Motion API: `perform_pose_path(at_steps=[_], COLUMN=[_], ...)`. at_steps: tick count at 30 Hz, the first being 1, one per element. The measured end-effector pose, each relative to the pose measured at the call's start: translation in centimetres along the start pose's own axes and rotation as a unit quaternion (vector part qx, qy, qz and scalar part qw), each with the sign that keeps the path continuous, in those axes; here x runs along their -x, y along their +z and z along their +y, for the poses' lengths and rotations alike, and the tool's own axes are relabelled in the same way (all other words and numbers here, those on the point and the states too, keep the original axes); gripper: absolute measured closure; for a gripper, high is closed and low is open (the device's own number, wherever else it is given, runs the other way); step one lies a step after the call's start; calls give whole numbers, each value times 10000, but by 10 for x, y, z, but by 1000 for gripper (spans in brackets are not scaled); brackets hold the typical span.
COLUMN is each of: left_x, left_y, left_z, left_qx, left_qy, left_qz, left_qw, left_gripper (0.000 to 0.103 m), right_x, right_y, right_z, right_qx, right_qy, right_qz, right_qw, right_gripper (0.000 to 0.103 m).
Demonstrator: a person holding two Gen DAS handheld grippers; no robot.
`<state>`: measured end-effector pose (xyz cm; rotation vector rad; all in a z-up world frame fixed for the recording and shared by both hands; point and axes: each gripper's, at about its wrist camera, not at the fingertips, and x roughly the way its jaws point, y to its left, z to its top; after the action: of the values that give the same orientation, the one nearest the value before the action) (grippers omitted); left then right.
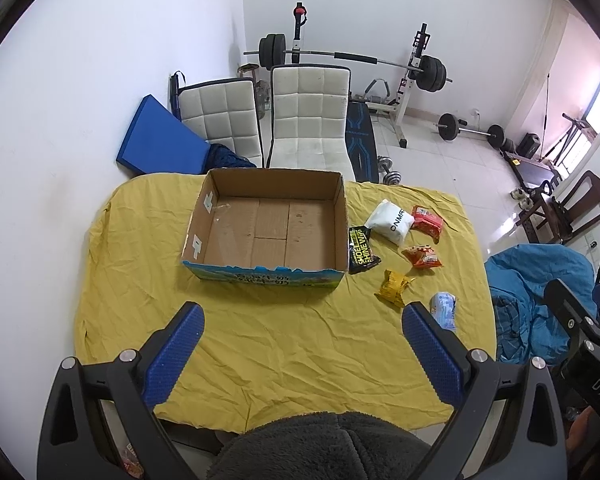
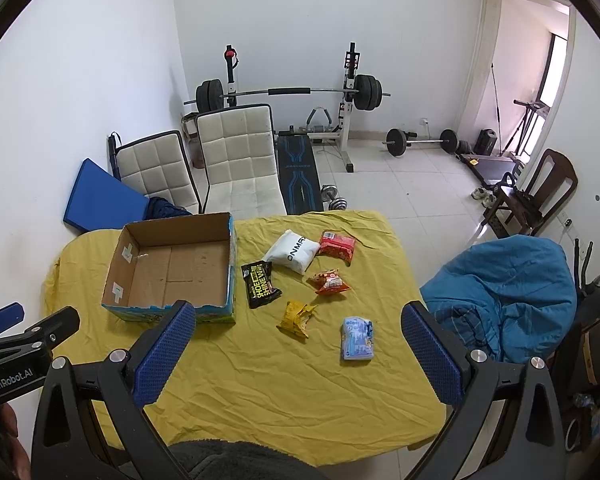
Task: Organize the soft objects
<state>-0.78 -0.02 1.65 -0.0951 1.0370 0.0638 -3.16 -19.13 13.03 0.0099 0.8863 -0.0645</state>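
Left gripper (image 1: 302,334) hangs above the near half of the yellow tablecloth (image 1: 284,344), jaws spread wide, blue pads gripping nothing and touching nothing. Right gripper (image 2: 298,336) likewise: jaws fully apart, nothing between them, held clear above the cloth. Open cardboard box (image 1: 268,224) sits at 12 o'clock from the left gripper, interior bare. Soft packets lie loose on the cloth to the right of the box, all outside it: black shoe-shine wipes pouch (image 2: 260,284) just beside the box wall; white pouch (image 2: 292,255) at 12 o'clock from the right gripper; red packet (image 2: 337,246) near the white pouch at its 3 o'clock; orange snack bag (image 2: 329,282); crumpled yellow wrapper (image 2: 296,318); pale blue tissue pack (image 2: 357,338), nearest the right gripper, at roughly 1 o'clock. Packets lie apart from one another.
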Motion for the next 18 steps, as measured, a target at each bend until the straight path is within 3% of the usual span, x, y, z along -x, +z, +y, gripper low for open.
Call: perform_pose_path(at_steps=[18], left_x=[-4], left_y=[-8], left_z=[6], left_qx=[42], left_qy=[-55], left_qz=[13], left_qw=[10000], left_gripper=[1], right_x=[3], right_y=[-6], right_z=[4], right_qx=[79], right_qy=[47], right_qz=[20], right_qw=[10000], right_gripper=[0])
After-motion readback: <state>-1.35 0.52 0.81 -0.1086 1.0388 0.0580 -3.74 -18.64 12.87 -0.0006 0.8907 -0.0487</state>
